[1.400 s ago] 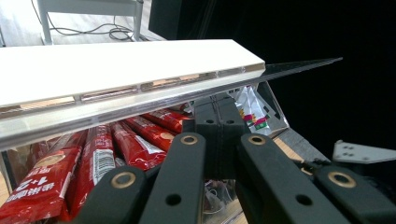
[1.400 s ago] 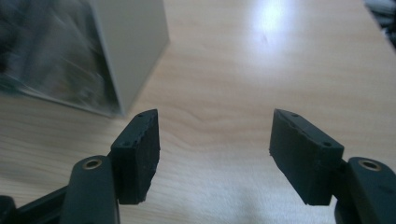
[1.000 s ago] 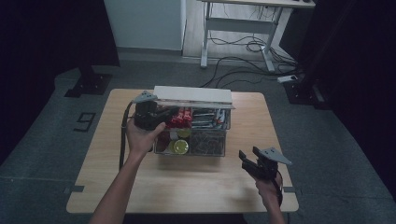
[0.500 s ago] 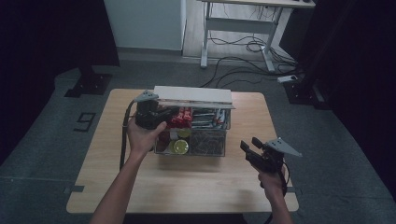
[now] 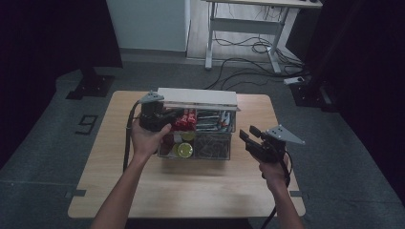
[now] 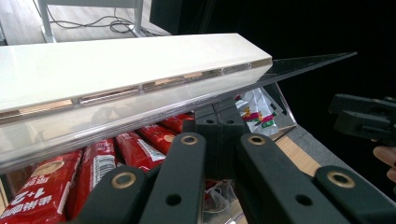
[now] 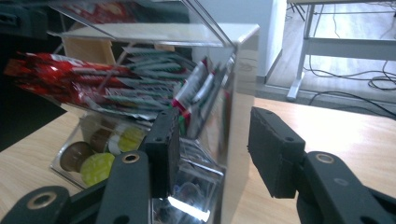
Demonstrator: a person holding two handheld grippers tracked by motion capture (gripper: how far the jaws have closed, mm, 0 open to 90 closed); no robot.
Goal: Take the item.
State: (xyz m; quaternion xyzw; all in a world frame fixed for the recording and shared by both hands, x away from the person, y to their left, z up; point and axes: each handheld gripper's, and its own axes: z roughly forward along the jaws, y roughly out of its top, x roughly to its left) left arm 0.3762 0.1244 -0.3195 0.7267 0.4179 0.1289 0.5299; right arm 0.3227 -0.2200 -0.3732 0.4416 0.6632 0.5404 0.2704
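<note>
High view: left tool [image 5: 168,117], clenched, props the lid [image 5: 197,98] for access; right tool [image 5: 248,135], released, waits beside the box [image 5: 212,151].

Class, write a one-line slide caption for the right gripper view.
Open right gripper beside a clear box of red sachets and round pods, on a wooden table.

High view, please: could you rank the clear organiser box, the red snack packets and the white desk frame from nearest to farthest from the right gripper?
1. Clear organiser box, just left of the right gripper.
2. Red snack packets, in the box's rear left.
3. White desk frame, on the floor beyond the table.
</note>
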